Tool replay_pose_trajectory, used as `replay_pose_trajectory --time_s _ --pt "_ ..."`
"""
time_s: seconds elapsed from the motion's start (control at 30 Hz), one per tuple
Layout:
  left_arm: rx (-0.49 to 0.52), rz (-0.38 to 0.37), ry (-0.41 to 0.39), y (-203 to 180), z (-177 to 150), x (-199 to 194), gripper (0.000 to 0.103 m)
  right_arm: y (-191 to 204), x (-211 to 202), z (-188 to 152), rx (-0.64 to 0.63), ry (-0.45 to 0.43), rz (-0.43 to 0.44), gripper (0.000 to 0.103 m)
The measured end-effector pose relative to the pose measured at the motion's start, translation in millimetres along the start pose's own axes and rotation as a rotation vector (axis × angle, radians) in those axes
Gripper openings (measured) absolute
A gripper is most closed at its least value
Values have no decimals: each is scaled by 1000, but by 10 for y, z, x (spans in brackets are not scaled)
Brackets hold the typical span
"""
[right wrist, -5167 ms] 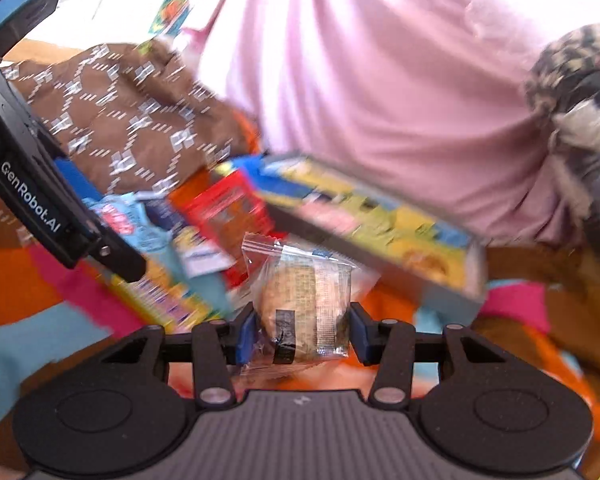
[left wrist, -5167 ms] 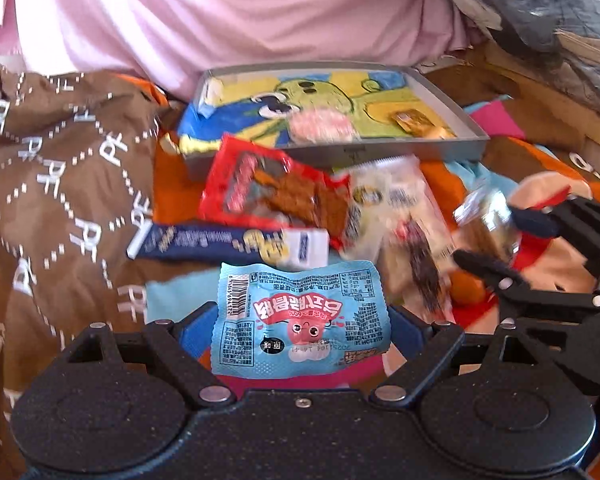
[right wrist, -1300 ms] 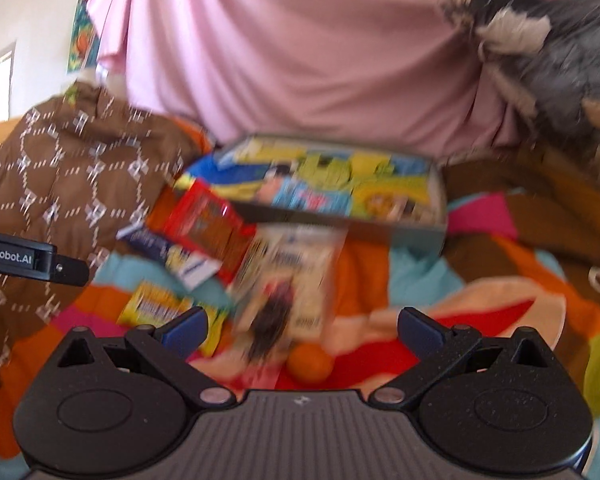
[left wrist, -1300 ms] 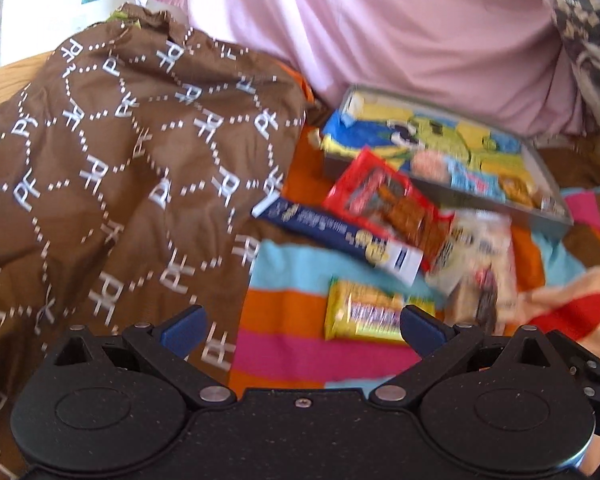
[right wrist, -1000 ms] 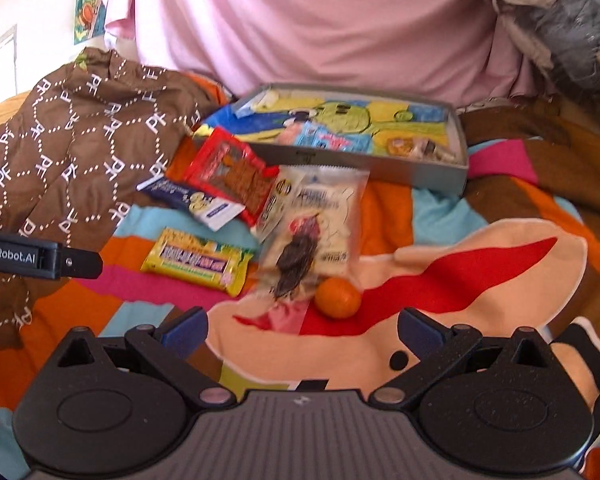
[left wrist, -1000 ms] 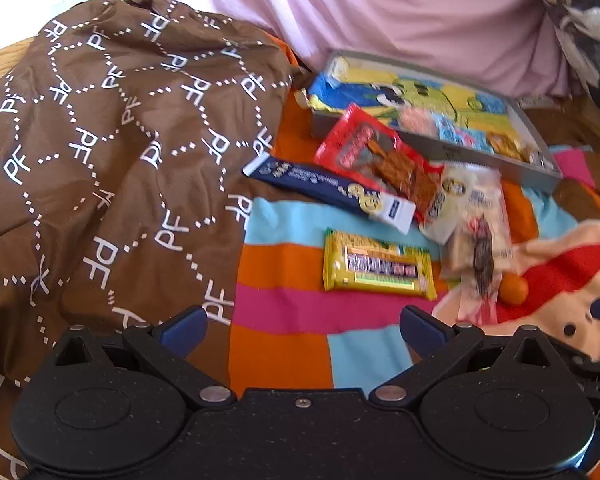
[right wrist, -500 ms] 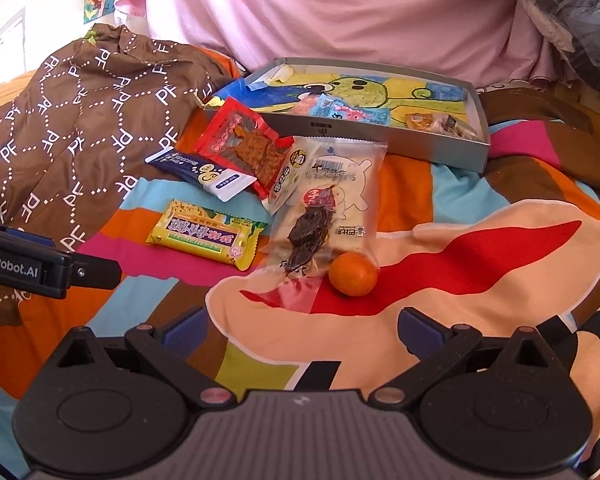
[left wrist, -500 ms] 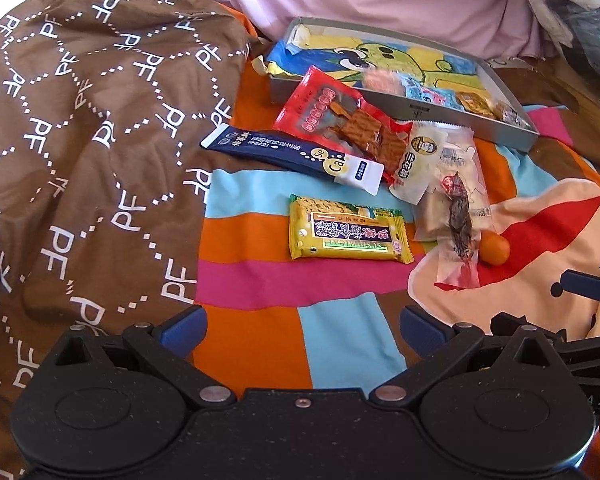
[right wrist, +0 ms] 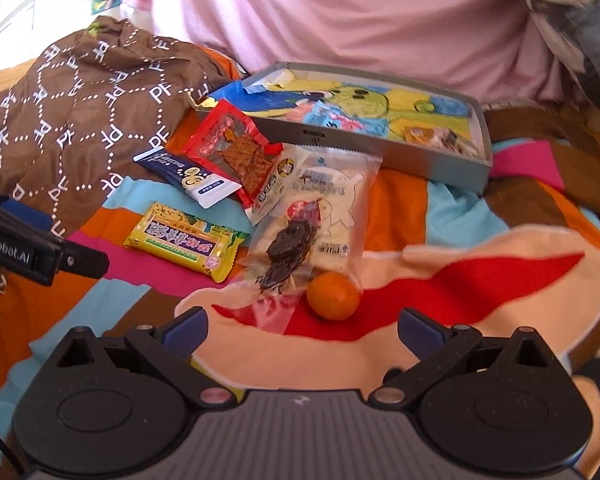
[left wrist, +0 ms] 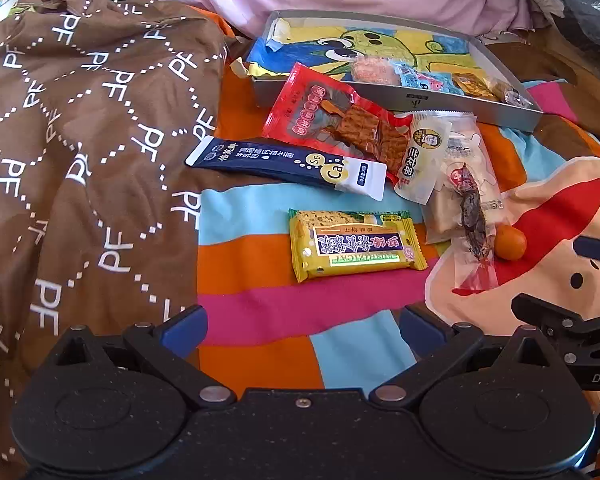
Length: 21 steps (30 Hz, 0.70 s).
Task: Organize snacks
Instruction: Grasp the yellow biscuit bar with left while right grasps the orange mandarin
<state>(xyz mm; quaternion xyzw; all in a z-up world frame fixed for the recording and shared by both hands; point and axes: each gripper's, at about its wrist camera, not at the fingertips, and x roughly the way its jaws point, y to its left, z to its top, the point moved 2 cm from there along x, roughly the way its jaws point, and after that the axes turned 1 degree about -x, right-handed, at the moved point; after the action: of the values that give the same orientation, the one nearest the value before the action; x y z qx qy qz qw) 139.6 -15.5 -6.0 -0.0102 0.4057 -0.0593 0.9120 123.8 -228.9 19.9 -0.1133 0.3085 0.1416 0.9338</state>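
Observation:
Both grippers stand open and hold nothing. My left gripper (left wrist: 302,326) hovers just short of a yellow snack bar (left wrist: 354,245). My right gripper (right wrist: 302,326) hovers just short of a small orange (right wrist: 333,295) and a clear pack of dark dried fruit (right wrist: 300,240). Behind them lie a navy stick pack (left wrist: 284,167), a red jerky pack (left wrist: 336,120) and a small white pack (left wrist: 422,152). A grey tray (left wrist: 396,98) with a cartoon lining holds a few wrapped snacks, among them a light blue pack (left wrist: 420,78). The same tray (right wrist: 440,164) shows in the right wrist view.
A striped, multicoloured blanket (left wrist: 260,308) covers the surface. A brown patterned cloth (left wrist: 80,140) is heaped on the left. Pink fabric (right wrist: 360,12) rises behind the tray. The right gripper's fingers (left wrist: 548,312) show at the left view's right edge.
Both grippers let go of the blue pack and the cookie, which now lie in the tray, then pulled back and dropped lower over the blanket. The right gripper has edged nearer the orange.

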Motion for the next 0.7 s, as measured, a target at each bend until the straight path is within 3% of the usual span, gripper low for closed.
replay_pose_trajectory --time_s 0.27,0.43,0.7 --pt "122 -5 -21 -49 156 95 101 -117 160 108 -56 -49 8 103" --pt "235 -58 -47 -106 345 170 101 -205 307 103 -69 -25 28 103" --pt "446 -118 48 -270 418 536 101 -179 485 47 -129 15 74 103"
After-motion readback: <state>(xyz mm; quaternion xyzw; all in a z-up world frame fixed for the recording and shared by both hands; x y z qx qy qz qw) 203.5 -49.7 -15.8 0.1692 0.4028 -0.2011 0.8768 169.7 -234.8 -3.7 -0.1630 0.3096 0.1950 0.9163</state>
